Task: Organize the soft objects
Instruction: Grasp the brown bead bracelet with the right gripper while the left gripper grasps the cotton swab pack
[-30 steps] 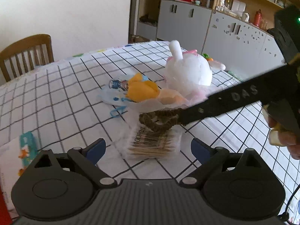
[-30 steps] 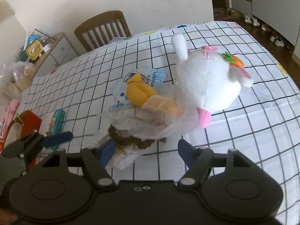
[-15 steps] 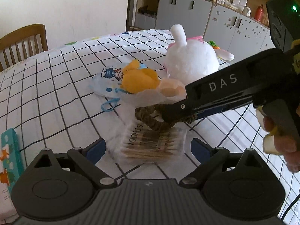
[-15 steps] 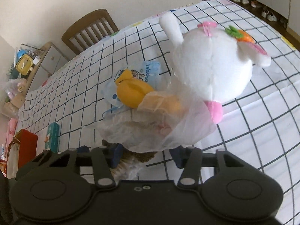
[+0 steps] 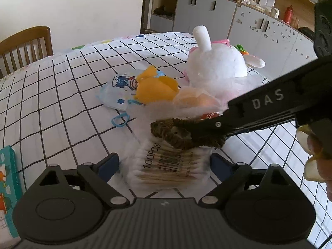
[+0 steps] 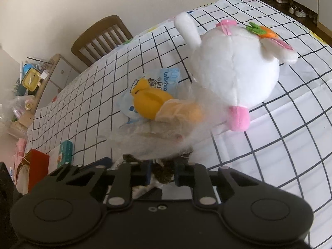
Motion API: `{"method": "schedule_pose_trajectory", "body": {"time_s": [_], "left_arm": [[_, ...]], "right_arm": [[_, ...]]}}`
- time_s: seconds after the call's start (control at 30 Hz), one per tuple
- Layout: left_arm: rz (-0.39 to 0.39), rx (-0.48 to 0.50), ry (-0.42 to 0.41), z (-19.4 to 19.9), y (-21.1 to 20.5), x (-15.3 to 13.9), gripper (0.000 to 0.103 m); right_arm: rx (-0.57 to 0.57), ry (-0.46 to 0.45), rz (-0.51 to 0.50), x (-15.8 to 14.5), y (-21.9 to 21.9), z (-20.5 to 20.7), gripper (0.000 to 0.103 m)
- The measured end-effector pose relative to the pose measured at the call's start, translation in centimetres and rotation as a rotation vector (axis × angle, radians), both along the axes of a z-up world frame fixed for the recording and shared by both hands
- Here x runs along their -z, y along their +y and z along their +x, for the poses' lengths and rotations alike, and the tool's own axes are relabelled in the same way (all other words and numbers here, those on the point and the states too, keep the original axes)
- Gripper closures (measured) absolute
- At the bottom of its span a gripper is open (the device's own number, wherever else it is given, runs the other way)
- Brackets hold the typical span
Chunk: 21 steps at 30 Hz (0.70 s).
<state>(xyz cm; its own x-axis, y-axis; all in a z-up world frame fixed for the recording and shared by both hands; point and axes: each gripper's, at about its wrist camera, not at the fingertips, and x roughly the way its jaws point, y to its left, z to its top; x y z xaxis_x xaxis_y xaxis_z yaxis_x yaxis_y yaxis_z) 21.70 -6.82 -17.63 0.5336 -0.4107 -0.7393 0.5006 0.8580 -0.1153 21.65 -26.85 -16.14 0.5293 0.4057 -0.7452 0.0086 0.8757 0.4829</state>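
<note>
**Brown scrunchie pinched on the checked table**

On the checked tablecloth (image 5: 62,95), a white plush rabbit (image 6: 234,72) lies beyond the right gripper (image 6: 162,171), whose closing jaws pinch a brown scrunchie (image 5: 166,130). The left gripper (image 5: 164,166) is spread around a cotton swab pack (image 5: 170,168).

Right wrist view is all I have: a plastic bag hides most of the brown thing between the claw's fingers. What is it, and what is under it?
Observer: It is a brown scrunchie. The right claw is closing on it.
Operator: And underneath?
Observer: It lies on a clear cotton swab pack, printed 100PCS with a barcode.
Operator: What is the left claw doing?
Observer: The left claw is open, with one finger on either side of that pack and neither touching it.
</note>
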Motion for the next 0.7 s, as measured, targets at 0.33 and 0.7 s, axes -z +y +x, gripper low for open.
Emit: {"method": "schedule_pose_trajectory", "body": {"time_s": [0.33,0.7], "left_arm": [[-0.020,0.017,-0.002,-0.5,0.2,-0.6,0.029],[-0.040,-0.017,-0.001,-2.6,2.2,-2.4,0.030]], "right_arm": [[0.012,-0.031,0.012,-0.8,-0.1,-0.8,0.094],[-0.013,-0.081,0.037,-3.6,-0.2,-3.8,0.095]]}}
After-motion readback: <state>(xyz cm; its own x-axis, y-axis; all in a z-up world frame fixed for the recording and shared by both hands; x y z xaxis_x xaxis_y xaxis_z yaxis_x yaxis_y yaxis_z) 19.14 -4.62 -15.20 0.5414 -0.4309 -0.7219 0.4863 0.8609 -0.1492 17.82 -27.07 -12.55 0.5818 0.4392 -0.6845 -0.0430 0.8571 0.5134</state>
